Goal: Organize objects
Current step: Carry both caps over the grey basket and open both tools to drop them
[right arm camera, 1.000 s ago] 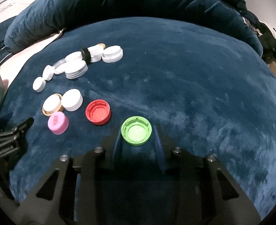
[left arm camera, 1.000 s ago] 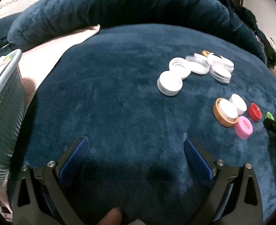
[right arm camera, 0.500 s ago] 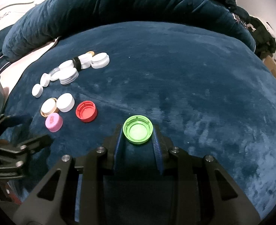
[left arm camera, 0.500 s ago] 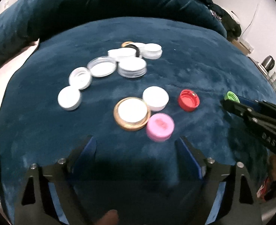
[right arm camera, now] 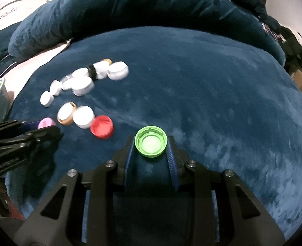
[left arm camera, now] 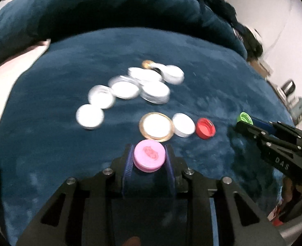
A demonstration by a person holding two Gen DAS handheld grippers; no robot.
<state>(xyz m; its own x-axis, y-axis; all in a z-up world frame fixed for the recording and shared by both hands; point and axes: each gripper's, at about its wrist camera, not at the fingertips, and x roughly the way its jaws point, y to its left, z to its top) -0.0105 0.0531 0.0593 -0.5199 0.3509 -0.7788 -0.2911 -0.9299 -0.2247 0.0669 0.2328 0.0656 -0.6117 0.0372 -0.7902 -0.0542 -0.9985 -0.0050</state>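
Left wrist view, bottom centre: the left gripper [left arm camera: 149, 158] has just closed on a round pink plastic cap [left arm camera: 148, 157], and just beyond it a gold-rimmed white lid [left arm camera: 156, 126], a small white cap [left arm camera: 183, 124] and a red plastic cap [left arm camera: 205, 128] lie in a row on the dark blue plush blanket [left arm camera: 58, 143], with blurred white lids [left arm camera: 128, 89] clustered farther up. Right wrist view, lower centre: the right gripper [right arm camera: 151, 144] is clamped on an upturned green plastic cap [right arm camera: 151, 144].
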